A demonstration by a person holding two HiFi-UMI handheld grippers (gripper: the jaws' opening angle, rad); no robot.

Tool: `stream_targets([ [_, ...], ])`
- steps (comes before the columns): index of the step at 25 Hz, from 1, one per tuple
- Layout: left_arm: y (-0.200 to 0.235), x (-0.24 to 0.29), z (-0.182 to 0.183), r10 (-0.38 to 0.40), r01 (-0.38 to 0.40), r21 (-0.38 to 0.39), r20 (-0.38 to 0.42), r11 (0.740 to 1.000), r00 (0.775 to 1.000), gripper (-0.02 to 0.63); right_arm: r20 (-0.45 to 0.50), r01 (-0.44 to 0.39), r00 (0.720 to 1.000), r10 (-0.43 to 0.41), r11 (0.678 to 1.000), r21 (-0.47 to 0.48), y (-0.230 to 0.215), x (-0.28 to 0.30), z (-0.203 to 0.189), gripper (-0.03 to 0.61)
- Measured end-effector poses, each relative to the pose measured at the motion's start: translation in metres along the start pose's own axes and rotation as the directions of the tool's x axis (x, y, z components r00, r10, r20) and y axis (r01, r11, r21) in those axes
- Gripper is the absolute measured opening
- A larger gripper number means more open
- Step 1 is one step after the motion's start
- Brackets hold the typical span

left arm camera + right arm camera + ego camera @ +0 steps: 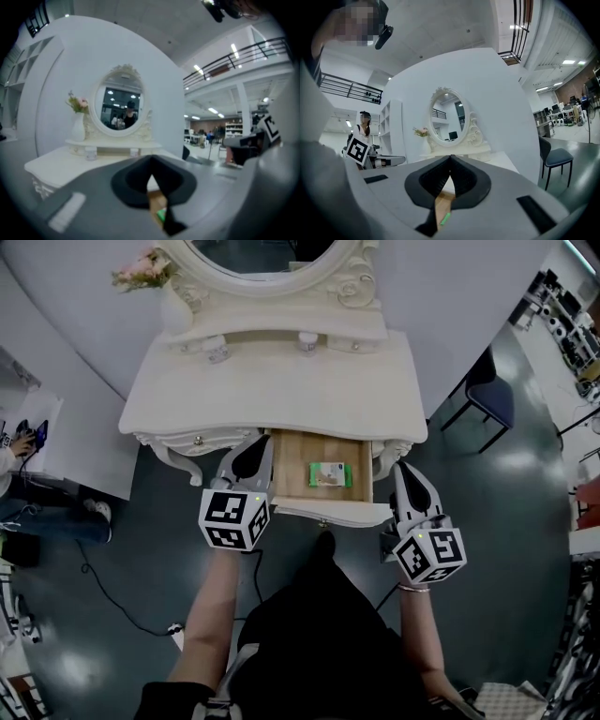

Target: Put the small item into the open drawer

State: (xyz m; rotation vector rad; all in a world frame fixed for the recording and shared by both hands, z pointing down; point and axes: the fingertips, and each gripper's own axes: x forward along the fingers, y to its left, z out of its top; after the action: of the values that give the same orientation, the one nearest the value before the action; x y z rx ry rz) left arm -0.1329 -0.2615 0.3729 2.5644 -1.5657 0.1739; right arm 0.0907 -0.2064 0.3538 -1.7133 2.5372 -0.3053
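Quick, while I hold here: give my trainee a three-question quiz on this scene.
1. True or false: the small green item lies inside the open drawer.
2. The left tool is: A) open and empty; B) shut and empty; C) shut on the item.
3. Fill in: in the head view, the vase of flowers stands on the ____ side of the mirror.

Key: 1 true; 2 B; 3 left.
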Motion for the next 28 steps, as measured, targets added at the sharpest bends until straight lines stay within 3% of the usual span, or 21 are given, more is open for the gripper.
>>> stream_targets([
  [6, 0.012, -0.026, -0.004, 0.047, -0.047, -0.021, 0.01, 0.999, 0.999, 0.008, 0.009, -0.038, 0.999, 0.038, 0.999, 0.0, 0.02, 0.0, -0.002, -0.003],
  [12, 0.021, -0.044, -0.007, 0.078, -0.078, -0.04, 0.015, 0.996, 0.997, 0.009, 0.002, -0.057, 0.998, 0.058, 0.996, -0.07, 0.039, 0.0, -0.003, -0.005],
  [28, 0.025, -0.068, -0.008, 0.124, -0.122, -0.054, 0.035, 0.991, 0.992, 0.009, 0.014, -0.064, 0.998, 0.065, 0.995, -0.079, 0.052, -0.01, -0.006, -0.005],
])
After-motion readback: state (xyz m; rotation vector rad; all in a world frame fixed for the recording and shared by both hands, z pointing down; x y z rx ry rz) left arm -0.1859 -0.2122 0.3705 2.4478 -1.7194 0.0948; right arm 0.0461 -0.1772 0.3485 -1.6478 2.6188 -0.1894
